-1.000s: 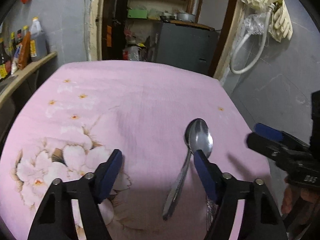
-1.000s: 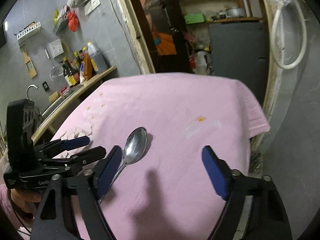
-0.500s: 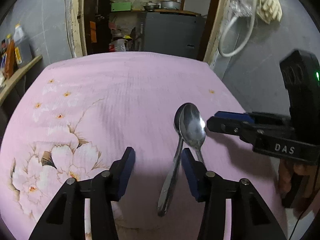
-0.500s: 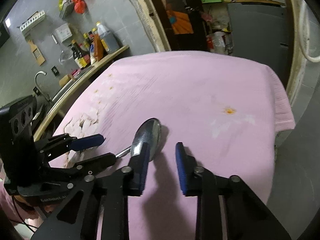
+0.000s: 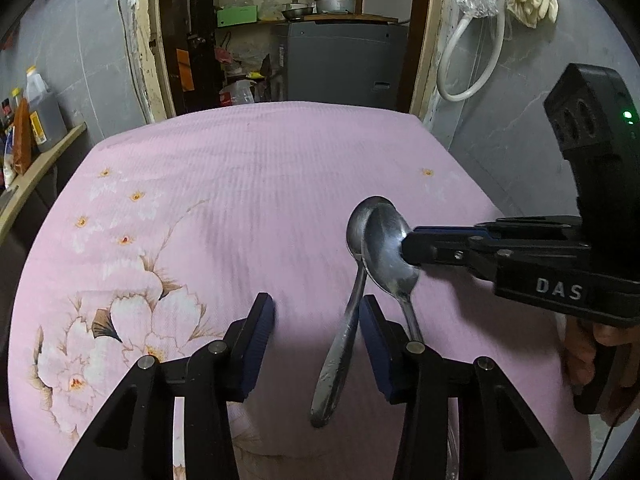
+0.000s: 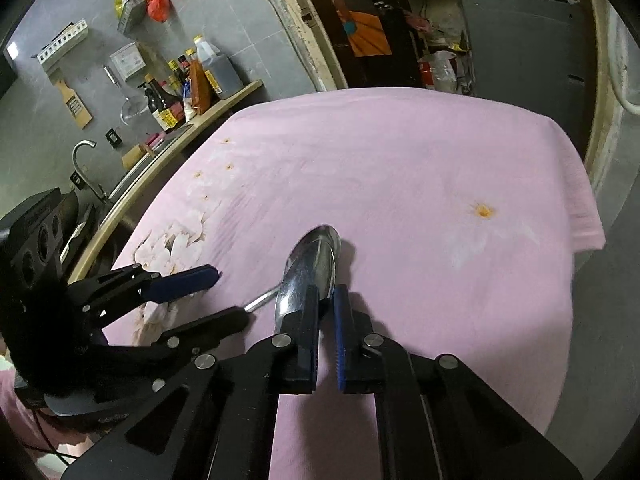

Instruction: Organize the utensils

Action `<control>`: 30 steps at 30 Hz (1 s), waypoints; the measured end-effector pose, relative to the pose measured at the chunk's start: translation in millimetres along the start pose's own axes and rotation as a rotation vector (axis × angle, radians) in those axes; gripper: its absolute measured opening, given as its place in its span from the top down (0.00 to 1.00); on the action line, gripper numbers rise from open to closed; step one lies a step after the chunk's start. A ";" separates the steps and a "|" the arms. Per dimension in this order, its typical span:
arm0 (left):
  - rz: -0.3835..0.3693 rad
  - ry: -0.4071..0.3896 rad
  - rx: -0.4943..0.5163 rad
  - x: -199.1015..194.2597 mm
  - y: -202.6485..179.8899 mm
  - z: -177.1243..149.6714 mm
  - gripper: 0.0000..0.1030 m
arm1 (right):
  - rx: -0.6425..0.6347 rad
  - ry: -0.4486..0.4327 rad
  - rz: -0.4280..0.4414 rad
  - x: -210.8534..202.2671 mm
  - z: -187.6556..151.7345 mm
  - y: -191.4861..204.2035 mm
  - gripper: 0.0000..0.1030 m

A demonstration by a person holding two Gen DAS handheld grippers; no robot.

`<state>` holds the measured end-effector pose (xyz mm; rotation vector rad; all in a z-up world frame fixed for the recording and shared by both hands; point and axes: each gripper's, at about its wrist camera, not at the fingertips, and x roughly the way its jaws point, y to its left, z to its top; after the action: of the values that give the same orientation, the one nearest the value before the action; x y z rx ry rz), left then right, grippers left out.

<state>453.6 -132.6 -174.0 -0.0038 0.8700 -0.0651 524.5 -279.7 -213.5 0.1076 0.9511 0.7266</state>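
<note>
The right gripper [image 6: 327, 300] had its jaws nearly together, pinched on the rim of the upper spoon [image 5: 390, 252], whose bowl stuck out just ahead of its blue pads [image 6: 341, 320]. That spoon lay partly over a second spoon [image 5: 340, 344], the two bowls overlapping and the handles spreading apart toward the left gripper [image 5: 318, 344]. The left gripper stood at a middling width with nothing pressed between its pads. The lower spoon's handle ran down between its jaws, close to the right-hand one. The upper spoon's handle passed just outside that same jaw. Both spoons rested on a pink flowered cloth [image 5: 248, 184] that spread out ahead of both grippers. A hand [image 5: 596, 356] held the right gripper's grip, off to the right of the left gripper.
</note>
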 end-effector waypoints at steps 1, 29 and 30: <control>0.002 0.000 0.002 0.4 0.0 0.7 0.59 | 0.008 -0.006 -0.006 -4.8 -2.4 -1.8 0.94; -0.230 0.070 0.001 51.4 -4.5 62.5 0.68 | 0.124 -0.053 -0.052 -26.9 -18.5 -36.2 0.95; -0.230 0.077 0.017 51.2 -7.2 62.2 0.70 | 0.130 -0.051 -0.050 -26.1 -18.7 -36.9 0.95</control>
<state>533.7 -144.3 -172.7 -0.0860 0.9434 -0.2899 519.6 -327.9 -220.6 0.2148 0.9482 0.6132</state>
